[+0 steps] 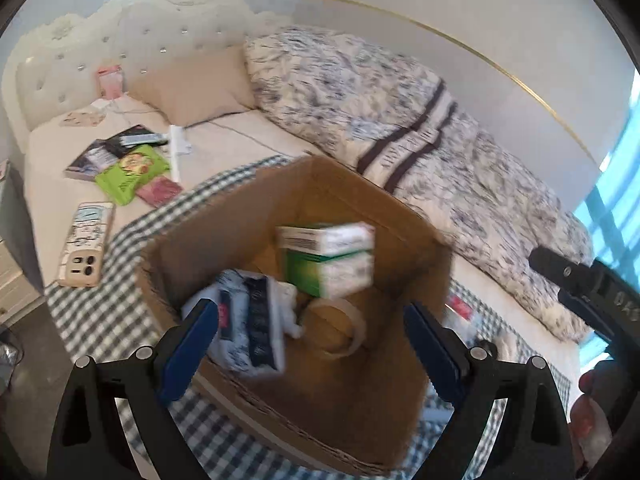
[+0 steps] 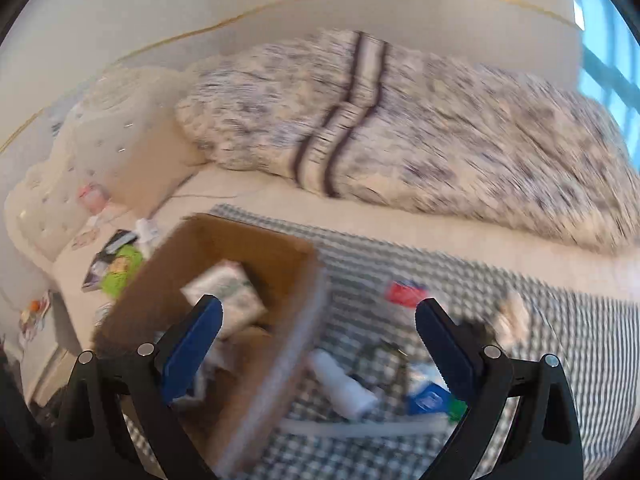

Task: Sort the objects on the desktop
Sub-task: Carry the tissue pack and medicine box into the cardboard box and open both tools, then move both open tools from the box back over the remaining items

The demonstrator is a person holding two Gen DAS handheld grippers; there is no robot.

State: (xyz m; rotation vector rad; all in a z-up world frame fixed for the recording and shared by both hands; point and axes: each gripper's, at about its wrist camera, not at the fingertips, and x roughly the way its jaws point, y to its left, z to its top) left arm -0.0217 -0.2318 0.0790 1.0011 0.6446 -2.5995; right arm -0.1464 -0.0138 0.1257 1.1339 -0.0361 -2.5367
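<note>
An open cardboard box (image 1: 404, 216) stands on a checked cloth (image 1: 92, 316) on a bed. Inside it are a green and white carton (image 1: 332, 260), a roll of tape (image 1: 340, 328) and a dark and white packet (image 1: 248, 324). My left gripper (image 1: 312, 332) hangs open above the box with nothing between its fingers. My right gripper (image 2: 318, 332) is open over the box's right wall (image 2: 280, 344). To the right of the cardboard box (image 2: 240, 240), on the checked cloth (image 2: 560, 360), lie a white tube (image 2: 344, 388), a blue packet (image 2: 428, 396) and a red packet (image 2: 404, 292), all blurred.
A phone in a patterned case (image 1: 82, 244), a green pouch (image 1: 130, 172), a pink packet (image 1: 158, 191) and books (image 1: 100, 152) lie on the bed left of the box. A rolled quilt (image 1: 400, 120) runs along the far side. The other gripper's black body (image 1: 592, 296) shows at the right.
</note>
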